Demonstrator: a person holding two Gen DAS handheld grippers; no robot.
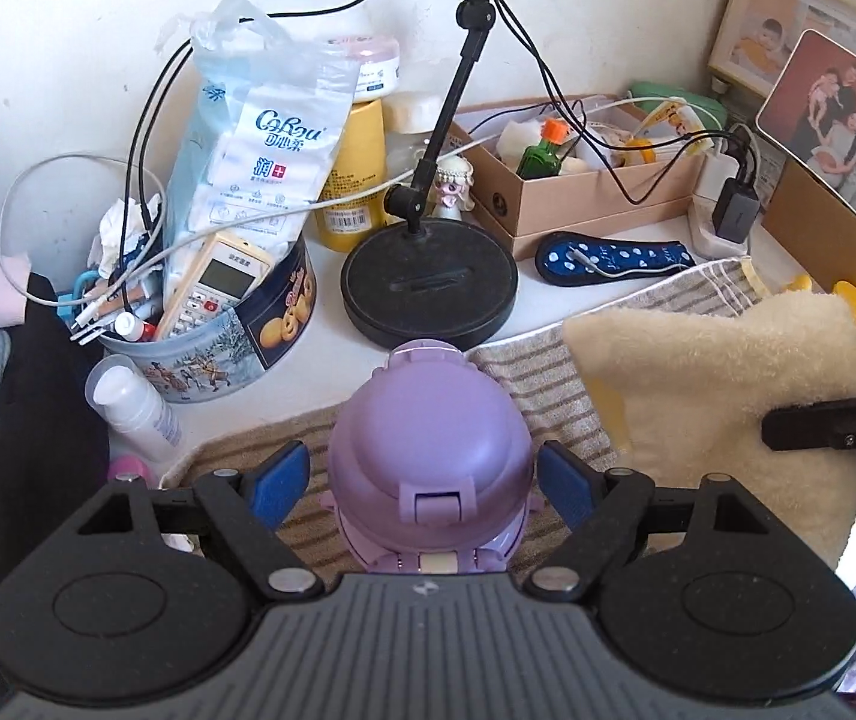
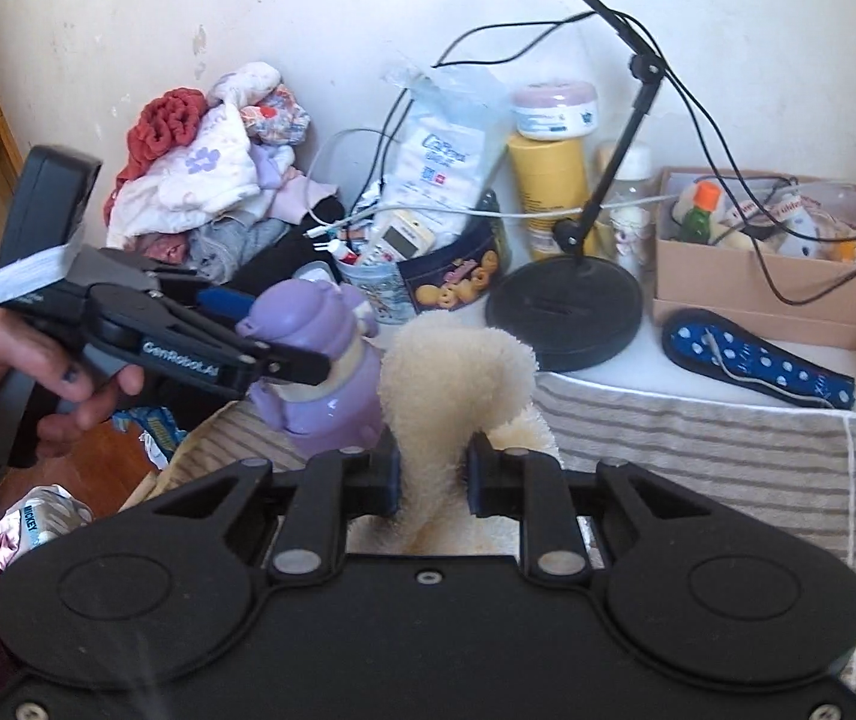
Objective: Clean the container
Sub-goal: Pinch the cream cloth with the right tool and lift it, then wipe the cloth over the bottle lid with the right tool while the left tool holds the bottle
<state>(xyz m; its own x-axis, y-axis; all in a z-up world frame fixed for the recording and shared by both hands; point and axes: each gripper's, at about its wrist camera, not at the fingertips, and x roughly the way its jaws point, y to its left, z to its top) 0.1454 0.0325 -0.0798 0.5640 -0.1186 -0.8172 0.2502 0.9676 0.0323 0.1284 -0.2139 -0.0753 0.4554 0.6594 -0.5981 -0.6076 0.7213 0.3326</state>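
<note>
- Above the striped towel (image 2: pixel 727 456) on the crowded desk, we see the purple container (image 2: pixel 326 372) gripped at its neck by the left gripper (image 1: pixel 428 483), lifted clear of the surface, we judge, so every side can be reached.
- The blue pads (image 1: pixel 281 483) flank the lid in the left view; in the right view the fingers close on the neck.
- The right gripper (image 2: pixel 430 474) is clamped on a cream cloth (image 2: pixel 451 378), bunched upward just beside the container's body, apparently poised to wipe.
- Whether cloth and container touch, we cannot tell.
</note>
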